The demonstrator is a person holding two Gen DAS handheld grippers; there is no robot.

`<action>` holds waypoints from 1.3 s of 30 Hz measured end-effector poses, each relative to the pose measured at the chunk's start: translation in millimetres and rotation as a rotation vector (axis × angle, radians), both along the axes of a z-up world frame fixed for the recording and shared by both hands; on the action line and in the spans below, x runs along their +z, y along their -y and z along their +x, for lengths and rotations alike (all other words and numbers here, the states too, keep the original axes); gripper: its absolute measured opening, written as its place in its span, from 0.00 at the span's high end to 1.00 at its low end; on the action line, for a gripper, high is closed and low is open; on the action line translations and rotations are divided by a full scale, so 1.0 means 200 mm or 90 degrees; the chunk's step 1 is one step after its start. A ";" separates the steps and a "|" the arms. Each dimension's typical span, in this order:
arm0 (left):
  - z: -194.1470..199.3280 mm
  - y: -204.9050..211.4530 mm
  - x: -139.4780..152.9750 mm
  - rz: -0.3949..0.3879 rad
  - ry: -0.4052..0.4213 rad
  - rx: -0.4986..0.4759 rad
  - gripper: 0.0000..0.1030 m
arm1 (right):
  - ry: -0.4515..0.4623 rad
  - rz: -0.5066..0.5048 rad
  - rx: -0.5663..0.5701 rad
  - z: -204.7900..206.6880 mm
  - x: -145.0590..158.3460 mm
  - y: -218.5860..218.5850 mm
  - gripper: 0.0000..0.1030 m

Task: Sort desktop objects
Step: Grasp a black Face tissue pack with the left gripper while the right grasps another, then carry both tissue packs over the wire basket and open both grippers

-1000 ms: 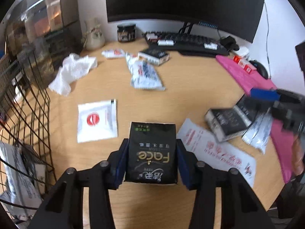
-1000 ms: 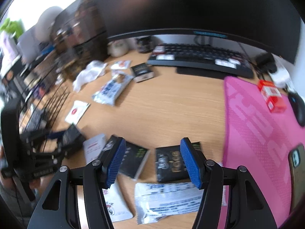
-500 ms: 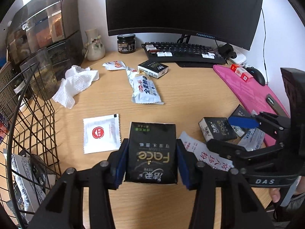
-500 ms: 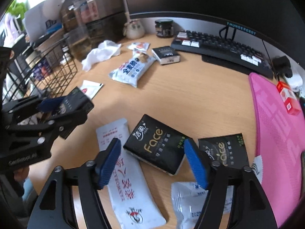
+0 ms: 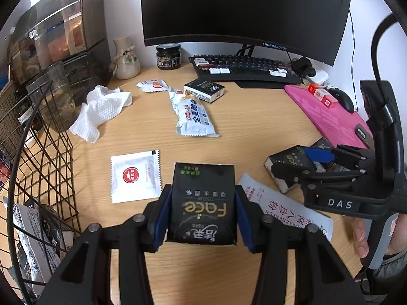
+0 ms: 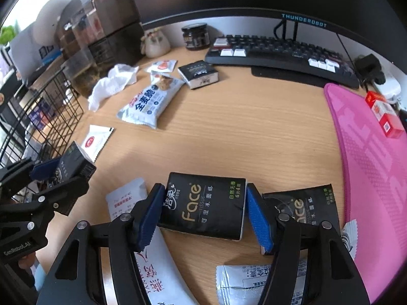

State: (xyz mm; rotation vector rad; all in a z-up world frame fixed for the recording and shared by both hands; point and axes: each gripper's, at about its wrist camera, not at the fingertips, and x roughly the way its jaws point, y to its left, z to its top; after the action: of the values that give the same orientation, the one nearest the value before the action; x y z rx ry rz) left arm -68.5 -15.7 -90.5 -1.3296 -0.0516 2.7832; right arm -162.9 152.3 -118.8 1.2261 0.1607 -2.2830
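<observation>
The left hand-held gripper [image 5: 203, 218] holds a black Face tissue pack [image 5: 203, 203] clamped between its blue pads, lifted clear above the wooden worktop [image 5: 254, 132], with the pack's print upside down in the left wrist view; the right hand-held gripper [image 6: 203, 218] hangs low over a second black Face tissue pack [image 6: 203, 207] that lies flat on the worktop, its jaws closing, the pack between the blue pads but a narrow gap showing at each side, so the pads do not press on it; a third black tissue pack [image 6: 305, 207] lies just to the right of it, partly behind the right finger, beside the pink mat [image 6: 368, 178]; a long white sachet with red lettering [image 6: 152, 274] lies under the left finger of that gripper, and a crinkled silver wrapper [image 6: 241, 282] lies near the bottom edge; farther back on the worktop rest a white square sachet with a red mark [image 5: 134, 175], a blue-and-white snack bag [image 5: 193, 117], a crumpled white tissue [image 5: 101, 111], a small round-marked packet [image 5: 152, 85] and a black boxed pack [image 5: 204, 90] just before the keyboard [image 5: 244, 68]; a black wire basket [image 5: 38, 178] stands at the left edge of the worktop with packets inside; a dark jar [image 5: 168, 56] and a pale vase [image 5: 126, 59] stand under the monitor [image 5: 241, 7]; a person's fingers [image 5: 360, 236] grip the handle of the right gripper.
</observation>
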 end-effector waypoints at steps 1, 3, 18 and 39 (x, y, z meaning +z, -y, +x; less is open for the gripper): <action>0.00 0.00 0.00 0.001 -0.001 -0.001 0.49 | -0.002 0.001 0.000 0.00 0.00 0.00 0.38; 0.00 0.00 0.01 0.001 -0.002 -0.001 0.49 | -0.006 0.008 0.003 0.01 0.00 0.01 0.38; 0.13 0.01 0.31 0.029 -0.099 0.013 0.49 | -0.098 -0.047 0.021 0.15 0.37 0.01 0.38; 0.75 0.88 0.53 -0.007 -0.171 0.330 0.49 | -0.149 -0.122 0.344 0.76 0.68 1.07 0.38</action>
State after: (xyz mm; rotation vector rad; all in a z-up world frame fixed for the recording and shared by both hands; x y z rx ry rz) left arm 81.2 -190.8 15.5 -1.0482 -0.4269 3.3663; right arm -11.1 -60.9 17.5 0.7070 0.3094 -1.9030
